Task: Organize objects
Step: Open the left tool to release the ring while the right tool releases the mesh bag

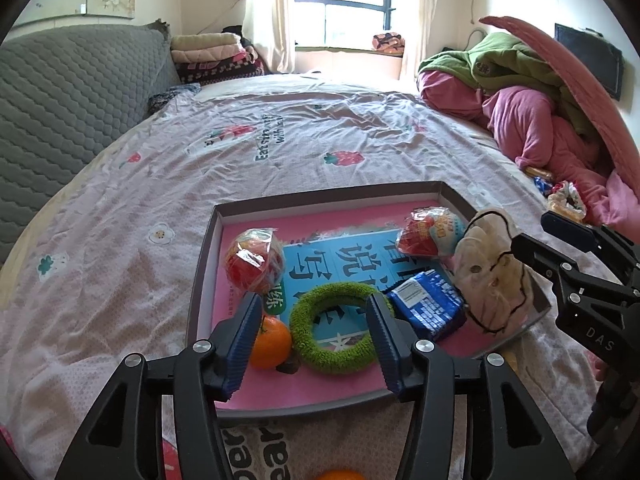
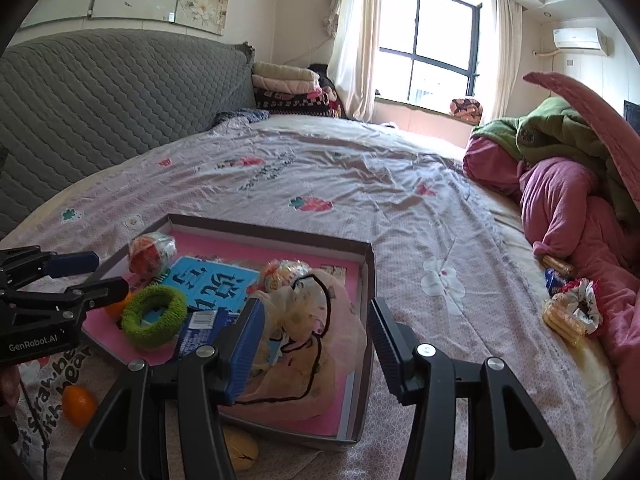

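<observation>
Here, both grippers hovered at a shallow grey cardboard tray (image 1: 202,276) lying on the pink strawberry-print bedsheet (image 1: 280,140).

The left gripper (image 1: 312,344) had its jaws spread, gripping nothing, with the fuzzy green fabric ring (image 1: 334,356) lying in the tray between them and a round orange fruit (image 1: 272,342) just beside its left jaw. The right gripper (image 2: 316,344) also had its jaws spread and not pinching, over the sheer cream pouch with a black drawstring (image 2: 308,320) that lay at the tray's near right side. In the tray, too, lay a blue printed booklet (image 1: 316,256), a blue snack packet (image 1: 426,306) and two red plastic-wrapped snacks (image 1: 254,262), one far left, one far right. A second orange fruit (image 2: 79,406) sat on the sheet outside the tray, near its near-left corner.
</observation>
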`<state>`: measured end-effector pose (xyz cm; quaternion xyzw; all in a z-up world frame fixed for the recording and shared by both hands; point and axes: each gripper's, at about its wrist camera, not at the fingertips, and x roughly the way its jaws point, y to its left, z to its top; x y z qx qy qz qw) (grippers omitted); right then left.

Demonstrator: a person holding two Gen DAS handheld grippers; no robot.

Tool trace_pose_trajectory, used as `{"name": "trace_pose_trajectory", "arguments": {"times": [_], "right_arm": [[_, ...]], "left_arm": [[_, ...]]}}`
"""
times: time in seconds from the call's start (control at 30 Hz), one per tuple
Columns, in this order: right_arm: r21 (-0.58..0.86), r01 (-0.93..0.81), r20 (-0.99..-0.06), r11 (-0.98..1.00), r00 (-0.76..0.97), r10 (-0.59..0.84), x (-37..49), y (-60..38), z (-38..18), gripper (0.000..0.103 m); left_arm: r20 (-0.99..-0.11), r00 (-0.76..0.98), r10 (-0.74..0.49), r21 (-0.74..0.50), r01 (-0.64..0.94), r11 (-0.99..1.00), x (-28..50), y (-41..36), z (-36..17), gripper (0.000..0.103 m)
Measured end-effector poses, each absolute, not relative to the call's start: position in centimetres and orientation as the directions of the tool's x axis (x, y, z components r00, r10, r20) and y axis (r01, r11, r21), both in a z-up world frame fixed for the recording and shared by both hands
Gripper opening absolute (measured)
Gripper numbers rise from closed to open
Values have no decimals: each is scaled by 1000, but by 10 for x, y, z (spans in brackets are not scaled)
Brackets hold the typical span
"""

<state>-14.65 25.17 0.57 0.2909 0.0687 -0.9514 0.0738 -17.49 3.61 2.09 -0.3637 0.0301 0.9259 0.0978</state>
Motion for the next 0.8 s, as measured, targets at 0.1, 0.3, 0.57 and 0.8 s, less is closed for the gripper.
{"name": "trace_pose_trajectory", "arguments": {"times": [0.1, 0.3, 0.57, 0.8], "right_arm": [[-88, 191, -540, -978, -834, -114, -139, 250, 13, 56], [-93, 197, -526, -976, -842, -120, -127, 245, 17, 58], [-92, 205, -532, -974, -837, -126, -108, 240, 14, 58], [-92, 192, -550, -977, -828, -111, -102, 241, 7, 58]], "left_arm": [[-671, -722, 168, -20, -208, -978, -167, 33, 25, 57], [-659, -732, 173, -21, -212, -977, -149, 27, 31, 57], [-653, -740, 161, -1, -212, -977, -126, 13, 28, 57], [-671, -723, 166, -1, -223, -975, -111, 3, 19, 57]]}}
